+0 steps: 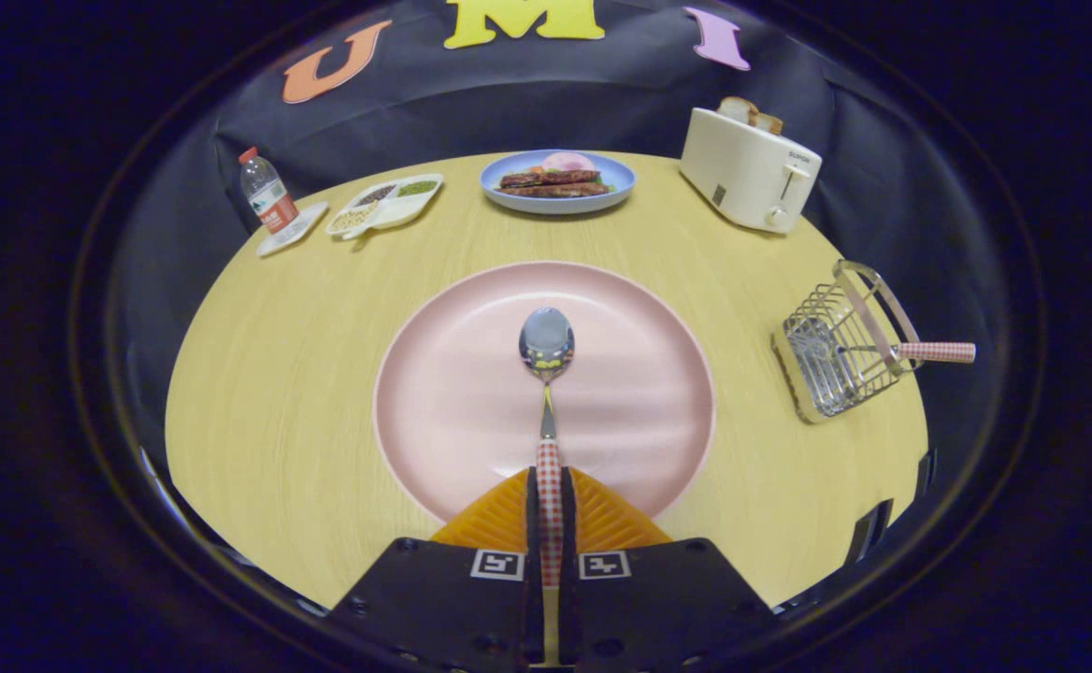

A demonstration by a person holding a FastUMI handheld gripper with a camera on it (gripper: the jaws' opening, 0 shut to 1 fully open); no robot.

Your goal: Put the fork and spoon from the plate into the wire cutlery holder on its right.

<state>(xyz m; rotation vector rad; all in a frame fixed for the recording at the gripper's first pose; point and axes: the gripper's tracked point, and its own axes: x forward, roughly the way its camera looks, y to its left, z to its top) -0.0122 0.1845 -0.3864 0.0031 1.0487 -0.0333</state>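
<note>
Wood table [275, 374]; tool [549, 491] tight on spoon [547, 374] handle over plate [621, 411]

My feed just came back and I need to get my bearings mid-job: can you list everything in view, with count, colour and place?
spoon: 1, steel bowl, red-checked handle; over the pink plate, handle between the fingers
pink plate: 1, pink; just ahead of the fingers
wire cutlery holder: 1, metal wire; right of the pink plate
fork: 1, red-checked handle; already in the holder, handle sticking out
toaster: 1, cream, bread in its slots; beyond the holder
blue plate: 1, blue, food on it; beyond the pink plate
divided dish: 1, white; left of the blue plate
bottle: 1, clear, red cap; left of the dish
table: 1, light wood
tongs: 1; shut on the spoon handle
</note>
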